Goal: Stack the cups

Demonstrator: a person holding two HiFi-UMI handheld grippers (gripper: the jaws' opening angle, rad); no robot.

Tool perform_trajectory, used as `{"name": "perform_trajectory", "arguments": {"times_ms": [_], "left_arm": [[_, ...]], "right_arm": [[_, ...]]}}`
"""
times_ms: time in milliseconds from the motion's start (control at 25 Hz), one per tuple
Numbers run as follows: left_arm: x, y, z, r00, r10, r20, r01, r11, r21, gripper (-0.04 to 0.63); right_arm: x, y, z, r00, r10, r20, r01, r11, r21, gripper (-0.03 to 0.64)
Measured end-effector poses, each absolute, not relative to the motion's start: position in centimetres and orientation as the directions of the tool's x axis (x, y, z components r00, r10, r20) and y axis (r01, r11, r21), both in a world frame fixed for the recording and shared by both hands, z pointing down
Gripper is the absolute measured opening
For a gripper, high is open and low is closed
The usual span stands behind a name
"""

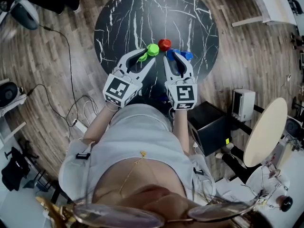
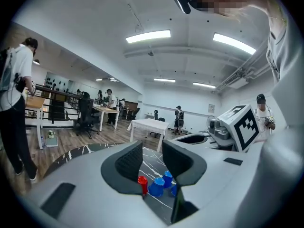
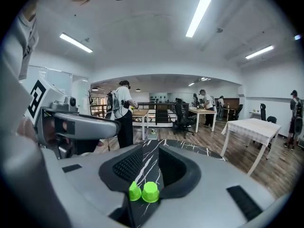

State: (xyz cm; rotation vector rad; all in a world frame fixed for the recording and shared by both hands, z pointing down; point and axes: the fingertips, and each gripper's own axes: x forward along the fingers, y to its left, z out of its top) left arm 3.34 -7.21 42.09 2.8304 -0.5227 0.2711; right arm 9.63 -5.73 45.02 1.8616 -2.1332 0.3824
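Glasses (image 1: 118,216) nearest; cups (image 1: 164,44) unstacked on the worktop (image 1: 123,13).
Head view: left hand-held gripper (image 1: 145,56) and right hand-held gripper (image 1: 178,56) among them. Left gripper view: jaws apart, empty; red cup (image 2: 142,182), blue cups (image 2: 156,187) ahead. Right gripper view: jaws apart, empty; nudging green cups (image 3: 150,192) could topple them.

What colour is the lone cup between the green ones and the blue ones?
Red; the cup shows best in the head view.

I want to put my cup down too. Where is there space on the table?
The far half of the table, beyond the red cup, is bare, as are its left and right sides. The near edge is crowded: the green cups, red cup and blue cups bunch there.
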Motion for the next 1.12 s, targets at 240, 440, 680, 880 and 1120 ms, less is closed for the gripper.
{"name": "perform_trajectory", "arguments": {"times_ms": [240,440,680,880,1120], "left_arm": [[3.6,-7.8,43.5,0.916,-0.312,0.252,-0.367,-0.904,0.216,0.129],[4.3,-8.2,44.7,0.894,-0.345,0.287,-0.414,-0.881,0.230,0.129],[5.2,-8.0,45.6,0.866,-0.383,0.320,-0.466,-0.852,0.240,0.129],[6.1,-8.1,46.5,0.851,-0.398,0.343,-0.489,-0.839,0.238,0.130],[6.7,-7.8,47.3,0.841,-0.404,0.361,-0.502,-0.831,0.240,0.130]], "right_arm": [[10.3,-6.2,47.3,-0.124,-0.887,0.445,-0.991,0.136,-0.004,0.112],[11.6,-6.4,48.6,-0.152,-0.861,0.485,-0.985,0.173,-0.002,0.112],[13.3,-6.4,49.9,-0.186,-0.835,0.518,-0.977,0.212,-0.009,0.123],[14.6,-6.5,51.6,-0.201,-0.806,0.557,-0.970,0.244,0.003,0.124],[15.7,-6.5,53.9,-0.210,-0.763,0.611,-0.960,0.279,0.019,0.137]]}}
